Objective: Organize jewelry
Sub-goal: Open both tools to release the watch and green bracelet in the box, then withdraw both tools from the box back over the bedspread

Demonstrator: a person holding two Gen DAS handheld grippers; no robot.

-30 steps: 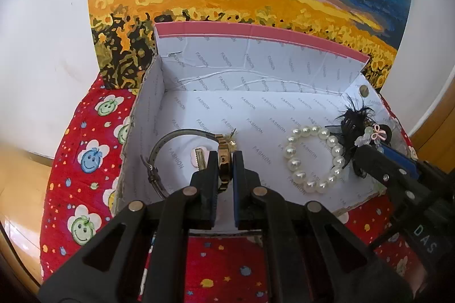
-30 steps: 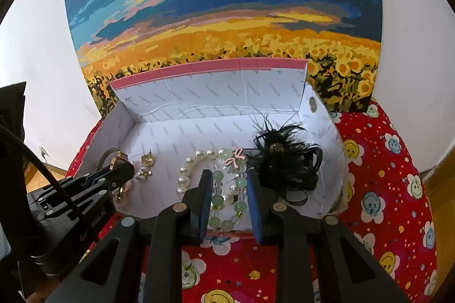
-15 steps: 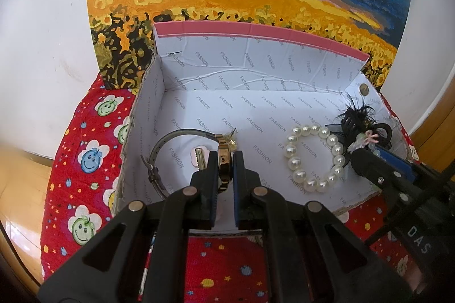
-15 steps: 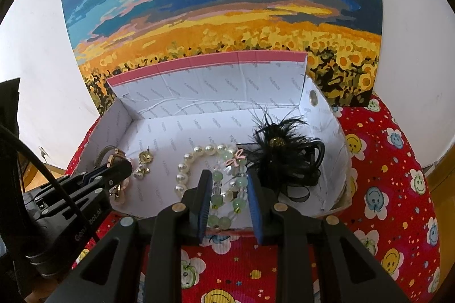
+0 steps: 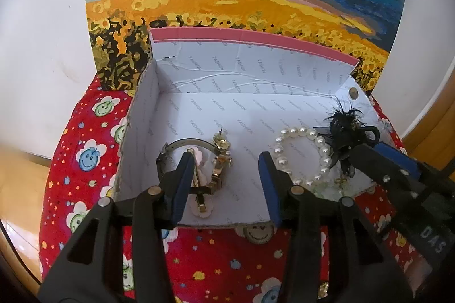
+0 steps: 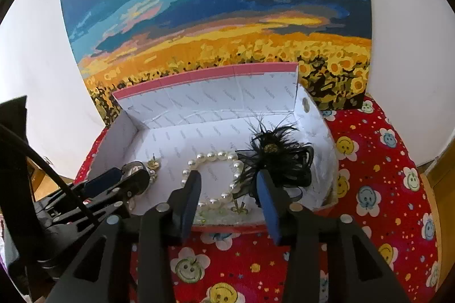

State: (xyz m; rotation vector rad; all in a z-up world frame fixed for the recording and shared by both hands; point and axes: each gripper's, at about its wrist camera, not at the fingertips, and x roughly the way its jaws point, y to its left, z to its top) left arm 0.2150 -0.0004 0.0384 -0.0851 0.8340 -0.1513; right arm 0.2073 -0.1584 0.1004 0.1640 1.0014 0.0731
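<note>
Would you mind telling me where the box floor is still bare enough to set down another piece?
The back half of the box is bare, from the rear wall forward to the watch and pearl bracelet. A narrow strip lies between those two. The right end is crowded: the black feather clip and green beads.

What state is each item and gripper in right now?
Left gripper: jaws opening, nothing pinched.
Right gripper: jaws opening, nothing pinched.
Box: open, flap up at the back.
Watch: lying in the box, left side.
Pearl bracelet: lying flat, mid box.
Green bead bracelet: by the front wall, partly hidden.
Black feather clip: resting at the right end, overlapping the pearls.
</note>
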